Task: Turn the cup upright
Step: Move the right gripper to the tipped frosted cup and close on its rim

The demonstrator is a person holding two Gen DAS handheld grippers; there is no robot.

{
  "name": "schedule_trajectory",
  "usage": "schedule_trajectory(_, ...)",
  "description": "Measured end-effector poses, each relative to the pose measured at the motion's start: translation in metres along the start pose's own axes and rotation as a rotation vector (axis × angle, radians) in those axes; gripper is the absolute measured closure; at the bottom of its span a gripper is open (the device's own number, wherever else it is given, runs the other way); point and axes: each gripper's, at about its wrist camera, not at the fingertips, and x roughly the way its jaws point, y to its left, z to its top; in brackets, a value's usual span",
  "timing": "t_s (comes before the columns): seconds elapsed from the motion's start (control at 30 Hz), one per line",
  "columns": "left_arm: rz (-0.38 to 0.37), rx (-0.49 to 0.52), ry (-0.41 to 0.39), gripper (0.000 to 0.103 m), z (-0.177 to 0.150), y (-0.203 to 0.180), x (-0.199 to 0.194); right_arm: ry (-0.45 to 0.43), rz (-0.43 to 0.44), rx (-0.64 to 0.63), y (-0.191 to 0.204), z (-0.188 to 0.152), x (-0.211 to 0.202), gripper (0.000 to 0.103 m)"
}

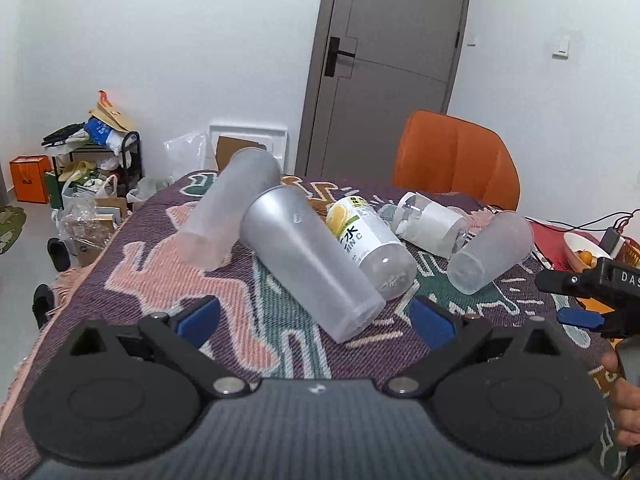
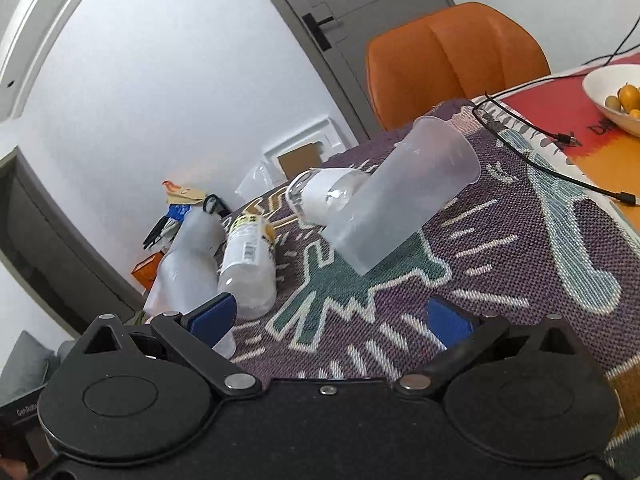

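The left gripper (image 1: 314,316) has its jaws spread wide, holding nothing, with the closed base of a frosted cup (image 1: 308,256) lying on its side just ahead and between the blue pads. The right gripper (image 2: 332,320) likewise has its jaws spread and empty, aimed over bare weave toward a second frosted cup (image 2: 400,196) that lies tipped a little way off. That second cup rests against a clear bottle with a white label (image 2: 324,196). The cup before the left jaws lies against a lemon-label bottle (image 1: 368,240), and a third cup (image 1: 232,208) lies behind it, touching its rim end. The likely trouble is the crowding: closing on the near cup may shove it into the bottle beside it, and both are round and would probably roll. The cups look thin and smooth, so a hard squeeze could buckle the wall or squirt the cup out of the pads; swinging it upright could also knock the cup behind. Everything lies on a woven patterned cloth (image 1: 160,280) spread over the table, which should damp rolling somewhat. Further out are a bowl of fruit (image 2: 616,100), black cables (image 2: 532,160), an orange chair (image 1: 456,160), a grey door (image 1: 384,64) and a heap of bags and boxes (image 1: 88,184) by the wall.
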Motion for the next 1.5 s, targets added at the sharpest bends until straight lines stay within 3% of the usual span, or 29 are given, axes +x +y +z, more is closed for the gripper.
schedule_trajectory(0.83, 0.019, -0.007, 0.072, 0.003, 0.043, -0.013, 0.071, 0.04, -0.05, 0.317, -0.043, 0.053, 0.081, 0.0)
schedule_trajectory(1.23, 0.026, -0.036, 0.075, 0.003, 0.051, -0.004, 0.081, 0.044, -0.12, 0.424, -0.057, 0.065, 0.116, 0.0)
schedule_trajectory(1.33, 0.027, -0.047, 0.07, 0.003, 0.051, -0.001, 0.079, 0.025, -0.14, 0.451, -0.06, 0.067, 0.12, 0.009)
schedule_trajectory(1.4, 0.029, -0.056, 0.065, 0.003, 0.051, 0.001, 0.078, 0.016, -0.16, 0.448, -0.061, 0.068, 0.121, 0.025)
schedule_trajectory(1.5, 0.031, -0.065, 0.07, 0.003, 0.049, 0.002, 0.077, 0.005, -0.153, 0.468, -0.067, 0.066, 0.119, 0.033)
